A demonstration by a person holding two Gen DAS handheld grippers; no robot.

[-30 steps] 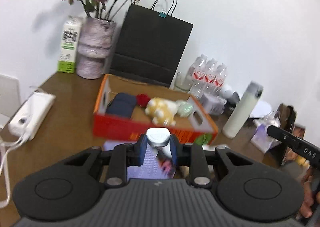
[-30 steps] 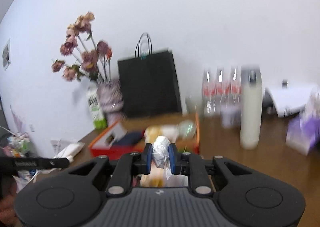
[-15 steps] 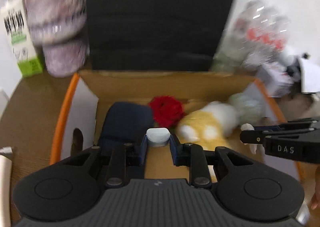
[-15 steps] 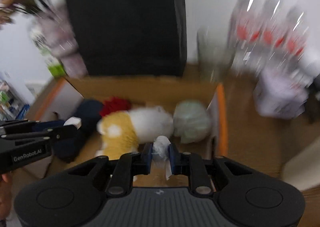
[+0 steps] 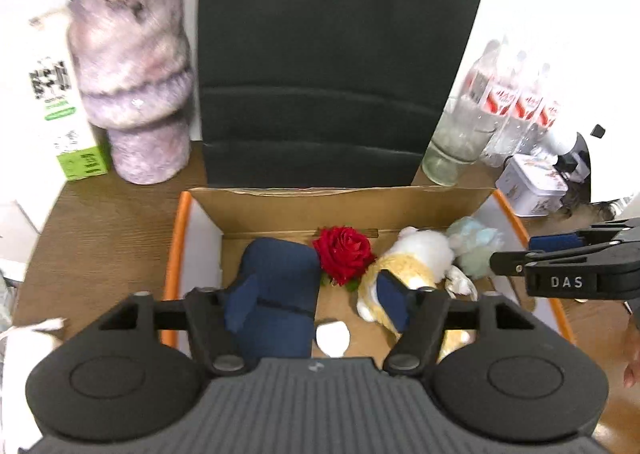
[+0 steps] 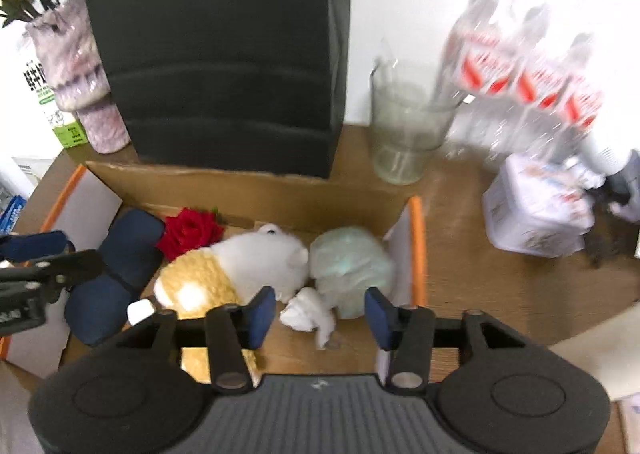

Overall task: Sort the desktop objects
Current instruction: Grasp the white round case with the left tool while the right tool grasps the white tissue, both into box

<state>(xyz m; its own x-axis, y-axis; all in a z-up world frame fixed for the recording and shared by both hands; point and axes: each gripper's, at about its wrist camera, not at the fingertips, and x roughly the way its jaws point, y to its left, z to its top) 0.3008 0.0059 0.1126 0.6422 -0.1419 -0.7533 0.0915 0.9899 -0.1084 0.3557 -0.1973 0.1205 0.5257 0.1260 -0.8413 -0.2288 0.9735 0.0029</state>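
In the left wrist view my left gripper (image 5: pixel 320 296) hangs over the orange-rimmed cardboard box (image 5: pixel 178 254), its jaws opening. A small white cap-like piece (image 5: pixel 332 336) lies loose on the box floor below them, touching neither pad. In the right wrist view my right gripper (image 6: pixel 320 314) is over the box's right end (image 6: pixel 416 254), jaws also opening. A crumpled white paper wad (image 6: pixel 308 314) sits free between them. The box holds a navy pouch (image 5: pixel 276 294), a red rose (image 5: pixel 342 254), a yellow-and-white plush toy (image 5: pixel 416 258) and a pale green ball (image 5: pixel 476 244).
A black paper bag (image 5: pixel 332 54) stands right behind the box. A mottled purple vase (image 5: pixel 132 82) and a milk carton (image 5: pixel 52 94) are at the back left. A glass (image 6: pixel 404 134), water bottles (image 6: pixel 520 74) and a white tin (image 6: pixel 536 210) stand on the right.
Both grippers swung in over the box and tipped downward. The left jaws spread and let go of the white piece; the right jaws spread and let go of the paper wad.
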